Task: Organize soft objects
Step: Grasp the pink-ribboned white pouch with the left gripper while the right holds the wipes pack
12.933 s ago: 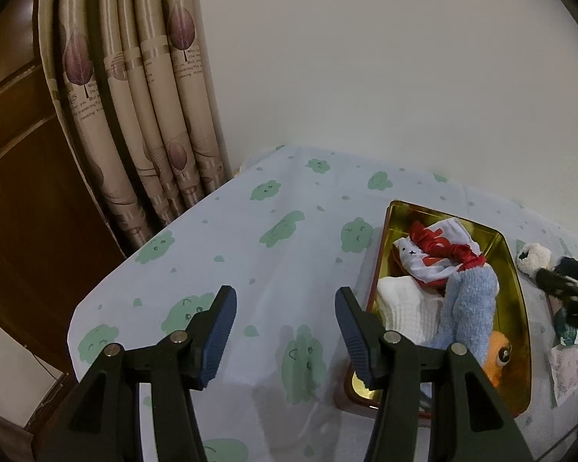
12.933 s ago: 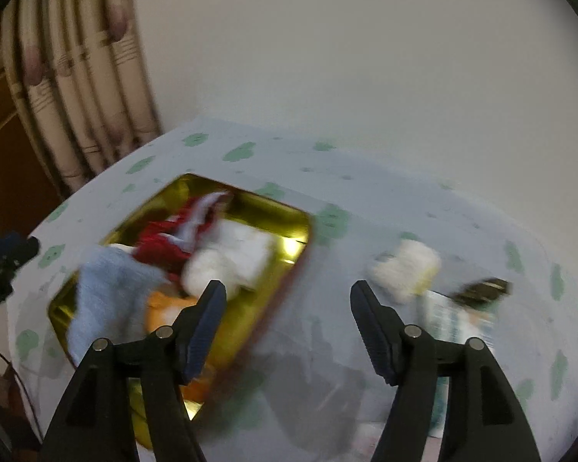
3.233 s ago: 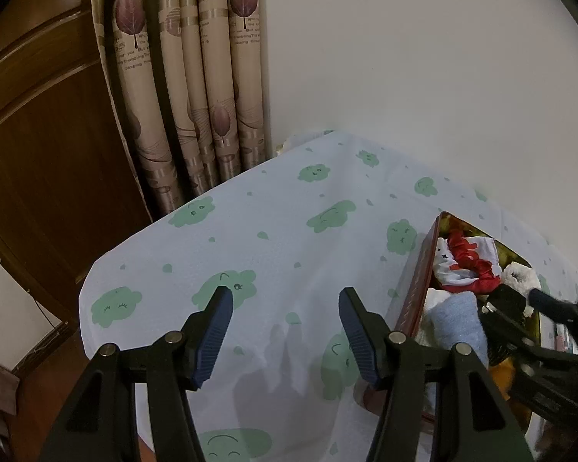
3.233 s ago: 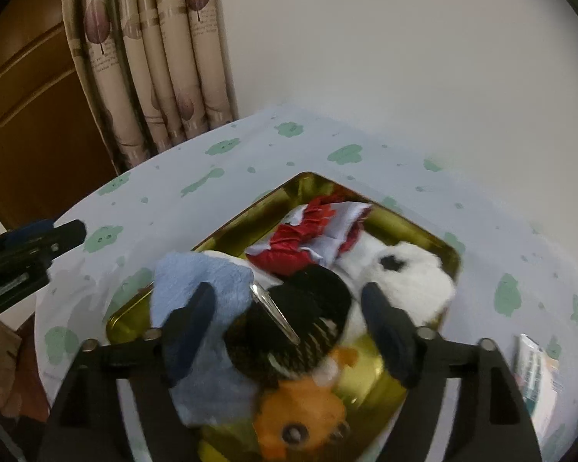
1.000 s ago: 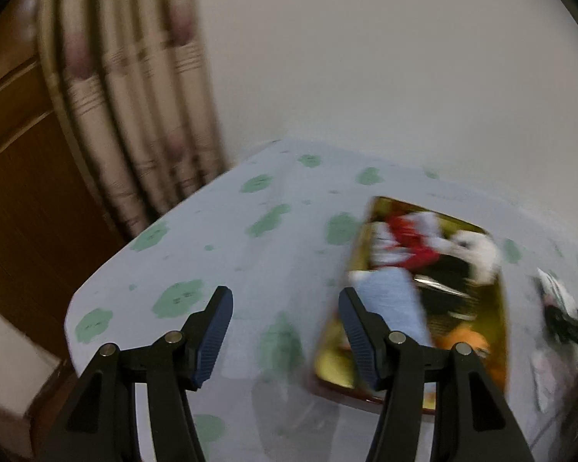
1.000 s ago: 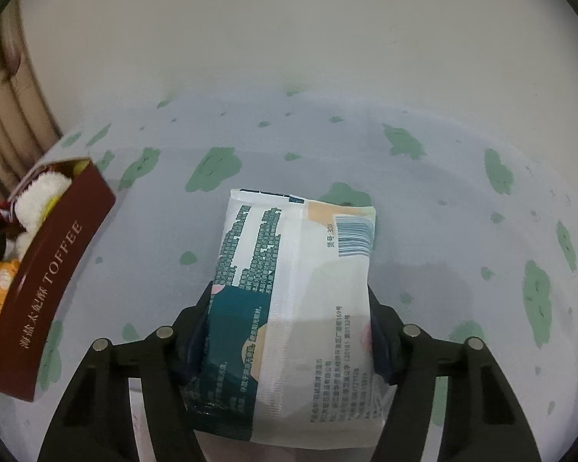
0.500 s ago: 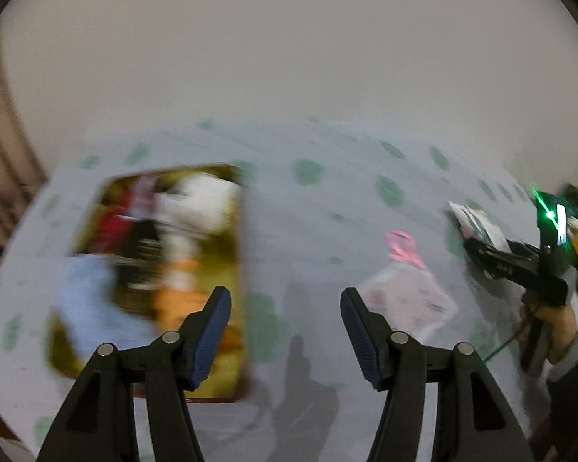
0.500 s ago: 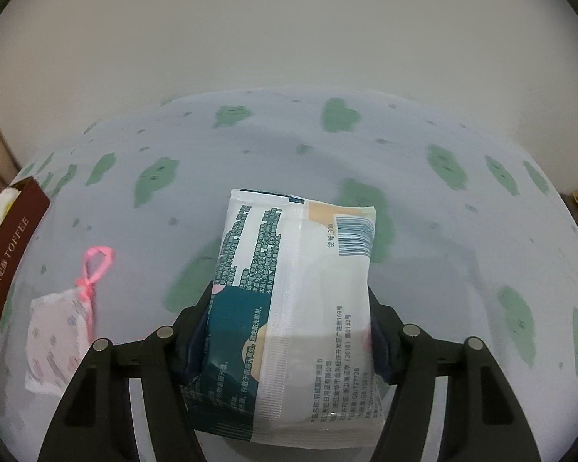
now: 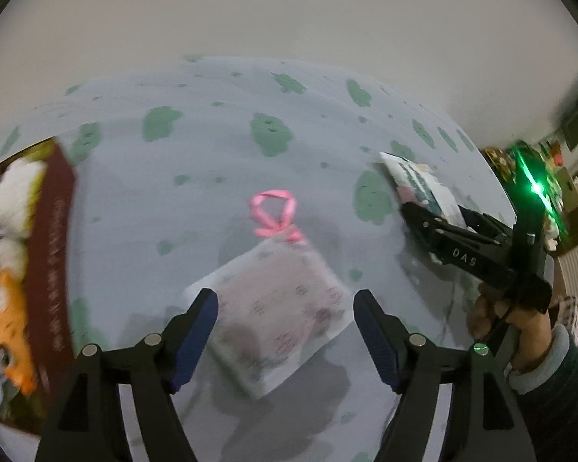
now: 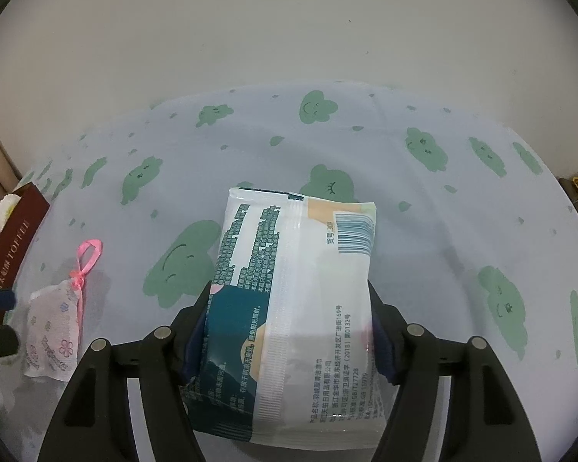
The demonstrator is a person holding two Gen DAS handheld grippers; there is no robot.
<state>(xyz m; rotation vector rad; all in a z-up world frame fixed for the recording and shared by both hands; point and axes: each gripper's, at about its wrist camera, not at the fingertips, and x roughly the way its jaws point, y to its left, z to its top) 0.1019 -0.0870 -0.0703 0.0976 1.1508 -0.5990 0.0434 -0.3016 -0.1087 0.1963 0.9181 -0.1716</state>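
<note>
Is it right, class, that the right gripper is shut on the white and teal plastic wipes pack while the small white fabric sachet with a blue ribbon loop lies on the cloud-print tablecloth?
Not quite: the ribbon loop is pink, not blue, as the right wrist view shows. The rest holds: the right gripper is shut on the white and teal plastic wipes pack, and the small white fabric sachet lies on the cloud-print tablecloth.

Wipes pack [image 10: 296,300] in R tongs [image 10: 289,331] — sachet [image 10: 54,331] left

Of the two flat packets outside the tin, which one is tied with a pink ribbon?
The small floral sachet, lying on the tablecloth in front of the open left gripper. The other, a printed wet-wipes pack, has no ribbon and sits clamped in the right gripper.
</note>
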